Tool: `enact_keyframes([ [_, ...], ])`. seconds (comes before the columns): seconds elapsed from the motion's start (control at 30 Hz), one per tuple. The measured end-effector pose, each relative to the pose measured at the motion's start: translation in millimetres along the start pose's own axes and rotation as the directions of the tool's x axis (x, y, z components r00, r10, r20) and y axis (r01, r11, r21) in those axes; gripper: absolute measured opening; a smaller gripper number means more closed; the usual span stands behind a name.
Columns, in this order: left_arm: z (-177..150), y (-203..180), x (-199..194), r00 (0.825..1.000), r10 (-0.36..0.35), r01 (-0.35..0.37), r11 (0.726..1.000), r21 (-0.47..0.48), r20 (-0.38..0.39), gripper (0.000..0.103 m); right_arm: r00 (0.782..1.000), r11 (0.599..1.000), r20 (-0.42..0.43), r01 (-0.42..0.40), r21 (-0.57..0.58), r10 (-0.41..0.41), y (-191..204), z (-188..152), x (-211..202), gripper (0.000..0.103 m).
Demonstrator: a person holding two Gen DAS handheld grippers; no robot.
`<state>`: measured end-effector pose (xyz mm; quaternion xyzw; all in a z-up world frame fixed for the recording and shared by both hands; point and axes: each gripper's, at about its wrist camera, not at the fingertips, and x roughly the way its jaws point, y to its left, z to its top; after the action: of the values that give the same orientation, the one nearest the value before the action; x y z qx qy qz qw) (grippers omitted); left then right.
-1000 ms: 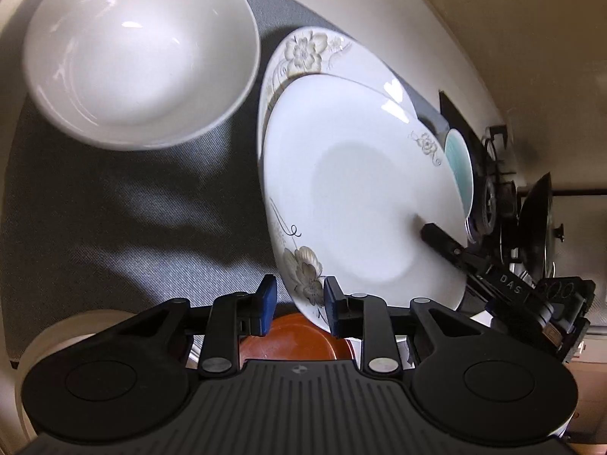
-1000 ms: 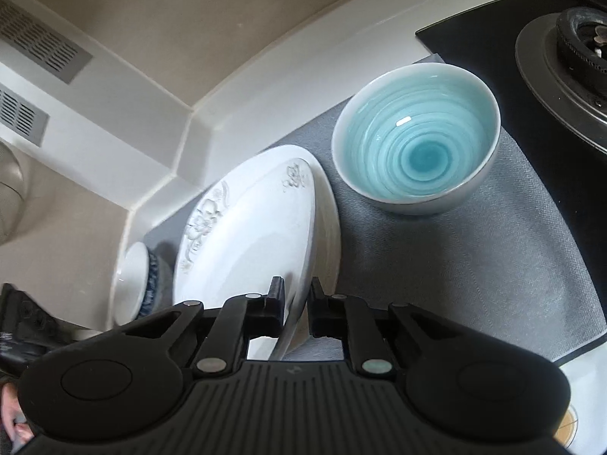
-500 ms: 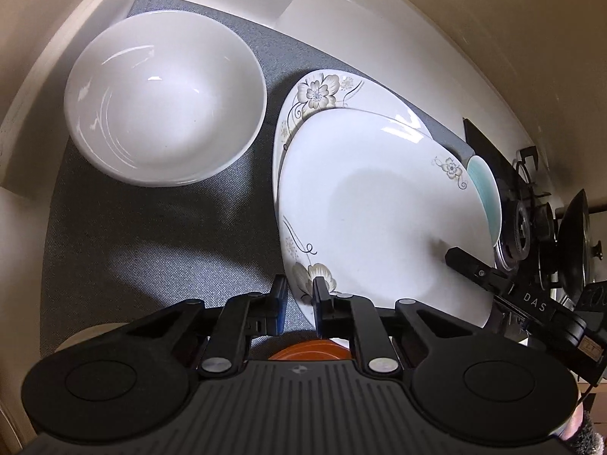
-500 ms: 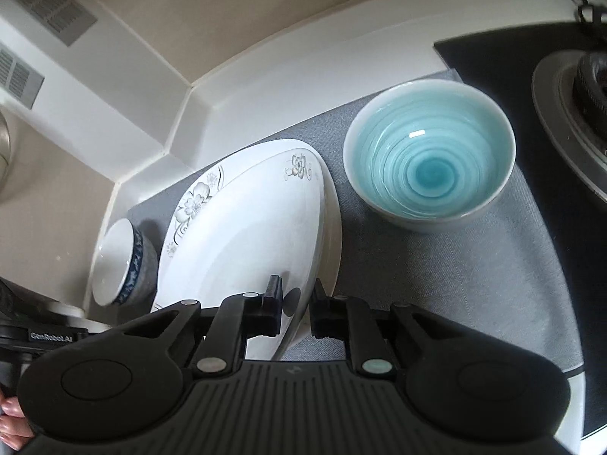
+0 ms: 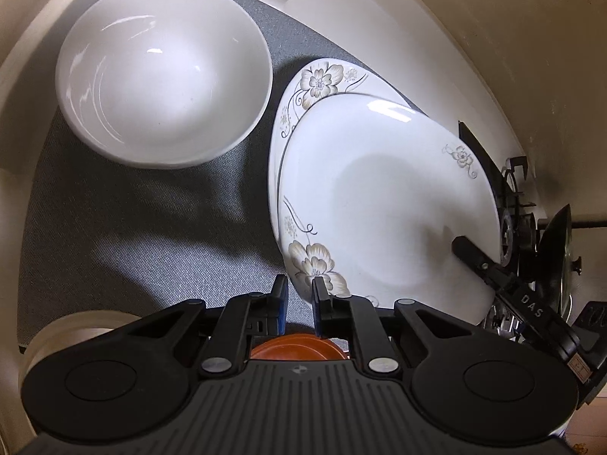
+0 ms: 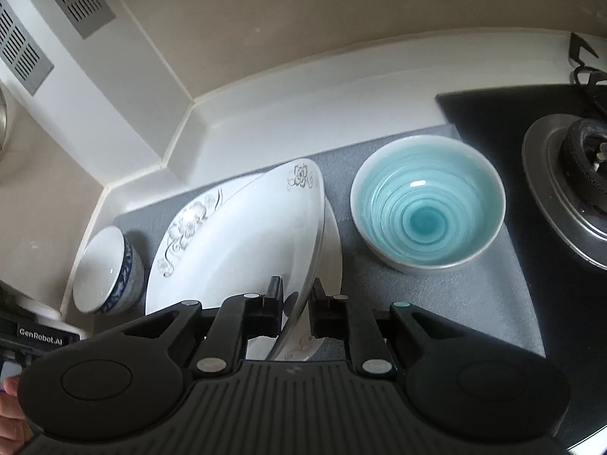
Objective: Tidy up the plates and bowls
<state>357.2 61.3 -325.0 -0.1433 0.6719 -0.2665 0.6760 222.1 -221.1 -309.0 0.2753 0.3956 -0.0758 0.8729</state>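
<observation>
Both the left gripper and right gripper are clenched on opposite rims of the upper floral plate, tilted above a lower plate on the grey mat; a slipping glazed rim could drop it, with the white bowl and blue bowl crowding either side

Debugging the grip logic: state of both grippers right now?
Left gripper: closed on the near rim of the top floral plate.
Right gripper: closed on the opposite rim of the same plate.
</observation>
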Motion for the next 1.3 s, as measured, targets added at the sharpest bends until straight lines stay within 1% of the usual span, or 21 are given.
enact_keyframes([
  [0.1, -1.1, 3.5, -1.7, 1.0, -0.006, 0.006, 1.0, 0.001, 0.003, 0.014, 0.998, 0.996, -0.009, 0.06, -0.069, -0.061, 12.1, 0.7, -0.9, 0.015],
  [0.2, 0.7, 8.7, 0.6, 1.0, -0.028, 0.027, 0.999, -0.032, -0.008, 0.014, 0.994, 0.99, -0.015, 0.106, -0.094, -0.108, 19.7, 1.5, -2.3, 0.015],
  [0.3, 1.3, 8.4, 2.7, 0.999, -0.038, 0.038, 0.999, -0.03, -0.008, 0.014, 0.99, 0.982, 0.015, 0.139, -0.126, -0.138, 29.0, -0.2, -8.3, 0.015],
  [0.37, 0.3, 7.4, 2.7, 0.999, -0.046, 0.046, 0.999, -0.023, -0.005, 0.014, 0.988, 0.975, 0.015, 0.152, -0.161, -0.151, 33.0, -2.3, -10.0, 0.016],
  [0.47, -1.4, 10.4, 4.1, 0.996, -0.082, 0.082, 0.996, -0.035, -0.019, 0.014, 0.989, 0.983, 0.006, 0.146, -0.109, -0.146, 26.6, -6.4, -11.2, 0.016],
  [0.6, -2.5, 16.4, 5.2, 0.993, -0.12, 0.118, 0.99, -0.073, -0.024, 0.015, 0.989, 0.987, 0.023, 0.147, -0.063, -0.146, 23.9, -19.1, -14.1, 0.016],
  [0.67, -2.6, 19.8, 6.5, 0.99, -0.14, 0.138, 0.987, -0.087, -0.023, 0.016, 0.991, 0.991, 0.029, 0.132, -0.028, -0.131, 17.9, -23.7, -13.8, 0.016],
  [0.77, -2.7, 25.4, 15.6, 0.981, -0.188, 0.181, 0.976, -0.121, -0.053, 0.017, 0.994, 0.994, 0.032, 0.105, 0.007, -0.105, 8.0, -25.1, -11.9, 0.016],
  [0.83, -2.5, 27.4, 22.4, 0.976, -0.207, 0.196, 0.97, -0.145, -0.063, 0.019, 0.996, 0.996, 0.024, 0.082, 0.038, -0.083, 1.6, -22.9, -8.6, 0.016],
  [0.9, -2.2, 26.0, 27.6, 0.976, -0.208, 0.196, 0.968, -0.154, -0.064, 0.018, 0.998, 0.994, 0.003, 0.063, 0.084, -0.063, -7.1, -20.6, -3.8, 0.016],
  [1.0, -4.8, 23.3, 29.6, 0.981, -0.19, 0.183, 0.972, -0.147, -0.037, 0.016, 0.999, 0.986, -0.037, 0.037, 0.16, -0.031, -21.2, -19.4, 5.7, 0.017],
  [1.1, -6.3, 27.5, 28.1, 0.978, -0.206, 0.2, 0.963, -0.178, -0.018, 0.013, 0.998, 0.965, -0.067, 0.011, 0.262, 0.007, -36.3, -22.1, 12.3, 0.018],
  [1.13, -5.8, 28.0, 27.2, 0.98, -0.199, 0.194, 0.964, -0.179, -0.011, 0.012, 0.997, 0.958, -0.07, -0.006, 0.286, 0.028, -38.8, -24.3, 13.0, 0.018],
  [1.23, -2.9, 29.7, 24.5, 0.984, -0.176, 0.174, 0.97, -0.172, 0.0, 0.012, 0.995, 0.956, -0.092, -0.02, 0.294, 0.05, -38.1, -27.9, 14.5, 0.019],
  [1.3, -1.0, 30.3, 23.9, 0.984, -0.178, 0.175, 0.969, -0.172, -0.002, 0.012, 0.992, 0.954, -0.118, -0.006, 0.299, 0.044, -34.8, -28.0, 12.8, 0.019],
])
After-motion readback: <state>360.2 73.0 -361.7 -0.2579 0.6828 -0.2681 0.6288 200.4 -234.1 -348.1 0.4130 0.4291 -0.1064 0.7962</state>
